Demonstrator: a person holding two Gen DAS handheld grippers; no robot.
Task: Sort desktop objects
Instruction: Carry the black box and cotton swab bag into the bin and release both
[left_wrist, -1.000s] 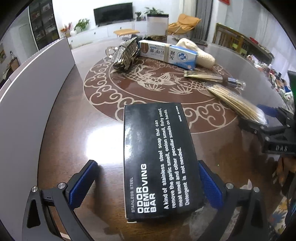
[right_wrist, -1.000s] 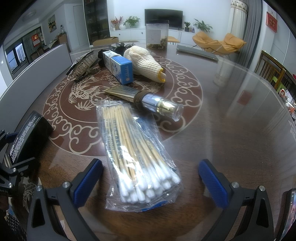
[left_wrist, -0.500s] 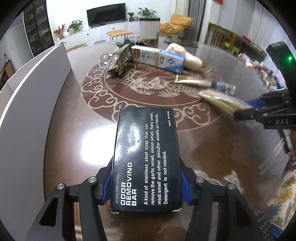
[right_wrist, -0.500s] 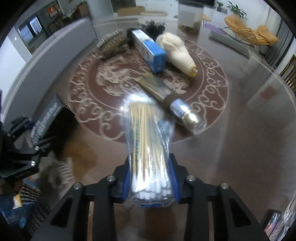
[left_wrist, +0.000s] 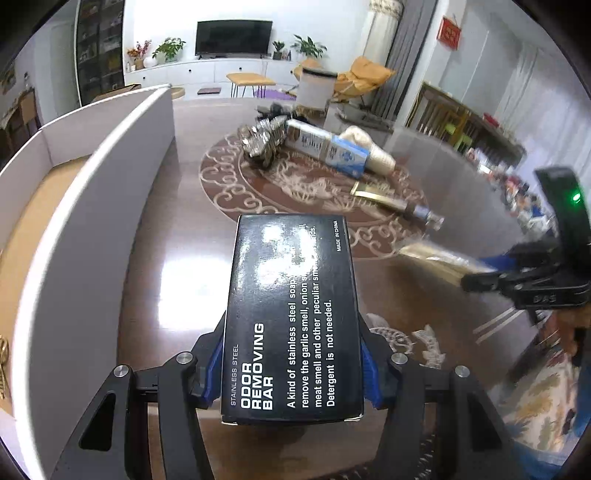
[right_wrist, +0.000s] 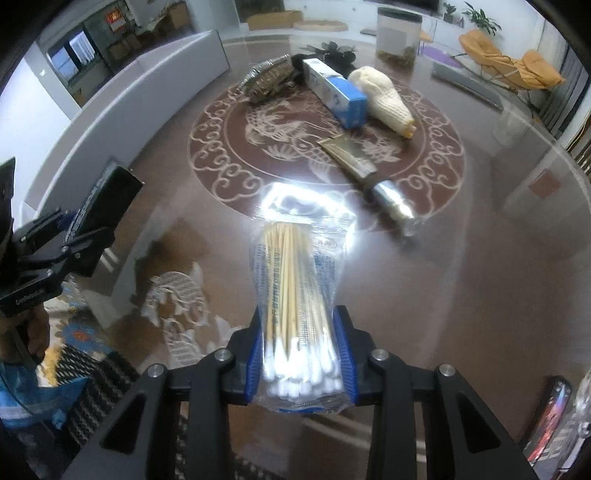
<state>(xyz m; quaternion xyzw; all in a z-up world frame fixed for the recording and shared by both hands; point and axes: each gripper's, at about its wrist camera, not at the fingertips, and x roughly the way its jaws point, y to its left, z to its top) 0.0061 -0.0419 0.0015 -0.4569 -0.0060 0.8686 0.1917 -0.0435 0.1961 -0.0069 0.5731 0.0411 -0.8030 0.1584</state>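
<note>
A black carton printed "ODOR REMOVING BAR" (left_wrist: 291, 295) is lifted off the brown table (left_wrist: 177, 236), and my left gripper (left_wrist: 291, 363) is shut on its near end. The blue pads (left_wrist: 365, 365) press both long sides. In the right wrist view the same carton (right_wrist: 99, 206) hangs at the left edge. A clear bag of cotton swabs (right_wrist: 299, 273) is clamped at its cotton-tip end by my right gripper (right_wrist: 301, 354), also raised above the table. From the left wrist view that bag (left_wrist: 432, 258) looks blurred at the right, in the right gripper (left_wrist: 491, 275).
A white-walled box with a cardboard floor (left_wrist: 92, 206) stands along the table's left side. On the round dragon inlay lie a blue-and-white carton (right_wrist: 334, 88), a cream knitted glove (right_wrist: 384, 96), a tube (right_wrist: 369, 177) and a silvery packet (right_wrist: 269, 77). A clear jar (right_wrist: 397, 37) stands behind; a phone (right_wrist: 550, 417) lies near right.
Both grippers went from wide open to shut, the left on the black carton and the right on the swab bag. Both then lifted their loads off the table.
</note>
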